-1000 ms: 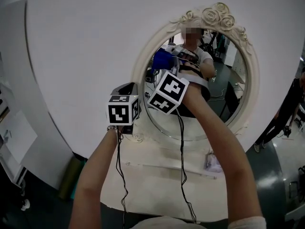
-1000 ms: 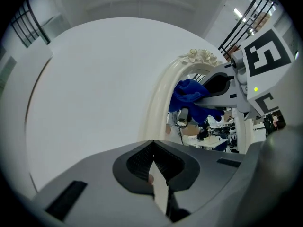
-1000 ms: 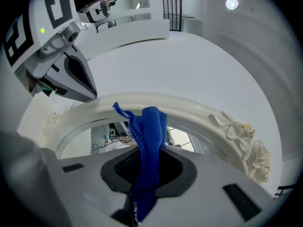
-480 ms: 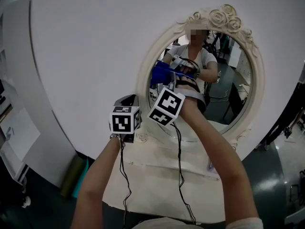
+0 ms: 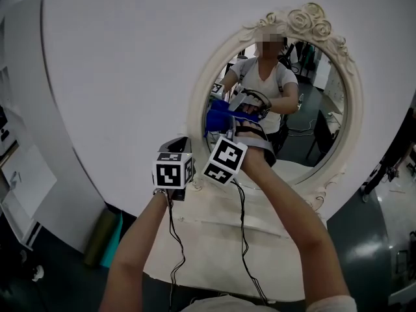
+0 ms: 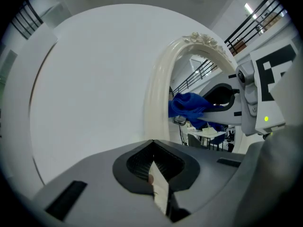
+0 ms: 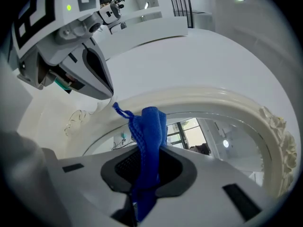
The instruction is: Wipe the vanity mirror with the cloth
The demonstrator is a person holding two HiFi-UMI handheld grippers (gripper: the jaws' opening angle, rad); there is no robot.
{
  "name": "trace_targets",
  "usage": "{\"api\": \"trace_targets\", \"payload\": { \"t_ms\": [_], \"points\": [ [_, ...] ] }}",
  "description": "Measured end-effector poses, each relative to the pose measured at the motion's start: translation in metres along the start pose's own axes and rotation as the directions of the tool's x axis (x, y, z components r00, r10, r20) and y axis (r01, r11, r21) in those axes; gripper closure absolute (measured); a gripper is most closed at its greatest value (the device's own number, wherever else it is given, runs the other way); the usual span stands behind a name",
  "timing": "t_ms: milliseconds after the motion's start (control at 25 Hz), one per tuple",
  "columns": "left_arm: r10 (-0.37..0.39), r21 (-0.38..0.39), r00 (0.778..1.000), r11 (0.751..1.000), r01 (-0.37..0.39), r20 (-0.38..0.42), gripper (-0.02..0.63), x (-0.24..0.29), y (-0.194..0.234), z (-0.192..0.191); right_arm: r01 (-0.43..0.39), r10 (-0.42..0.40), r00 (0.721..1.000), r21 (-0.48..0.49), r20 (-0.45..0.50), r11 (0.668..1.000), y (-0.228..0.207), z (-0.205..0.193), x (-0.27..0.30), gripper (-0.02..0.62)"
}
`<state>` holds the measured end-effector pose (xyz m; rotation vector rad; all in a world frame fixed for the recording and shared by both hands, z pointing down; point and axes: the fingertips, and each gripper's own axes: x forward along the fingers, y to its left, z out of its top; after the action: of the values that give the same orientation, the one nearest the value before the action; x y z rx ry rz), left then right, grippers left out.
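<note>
Well, the white curved wall panel (image 5: 110, 64) fills the upper left of the head view, and the cream table top (image 5: 214, 239) lies below centre. The vanity mirror (image 5: 312, 129) — oval, in a cream frame topped with carved roses — takes the upper right. Your left gripper (image 6: 155, 167) has its jaws closed together, nothing visibly held, near the frame's lower left. Your right gripper (image 7: 144, 162) is clamped on the blue cloth (image 7: 149, 136) — at the left part of the glass.
</note>
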<state>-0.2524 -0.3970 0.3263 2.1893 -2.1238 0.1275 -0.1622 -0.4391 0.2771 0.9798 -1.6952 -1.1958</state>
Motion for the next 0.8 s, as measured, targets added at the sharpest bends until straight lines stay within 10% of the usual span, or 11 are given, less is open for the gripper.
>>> {"api": "trace_targets", "payload": {
  "t_ms": [800],
  "points": [
    [-0.017,-0.05,0.991,0.999,0.011,-0.13,0.597,0.0,-0.016,-0.093,-0.212,0.208,0.977,-0.084,-0.052,0.974,0.139,-0.043,0.017,0.522]
  ]
}}
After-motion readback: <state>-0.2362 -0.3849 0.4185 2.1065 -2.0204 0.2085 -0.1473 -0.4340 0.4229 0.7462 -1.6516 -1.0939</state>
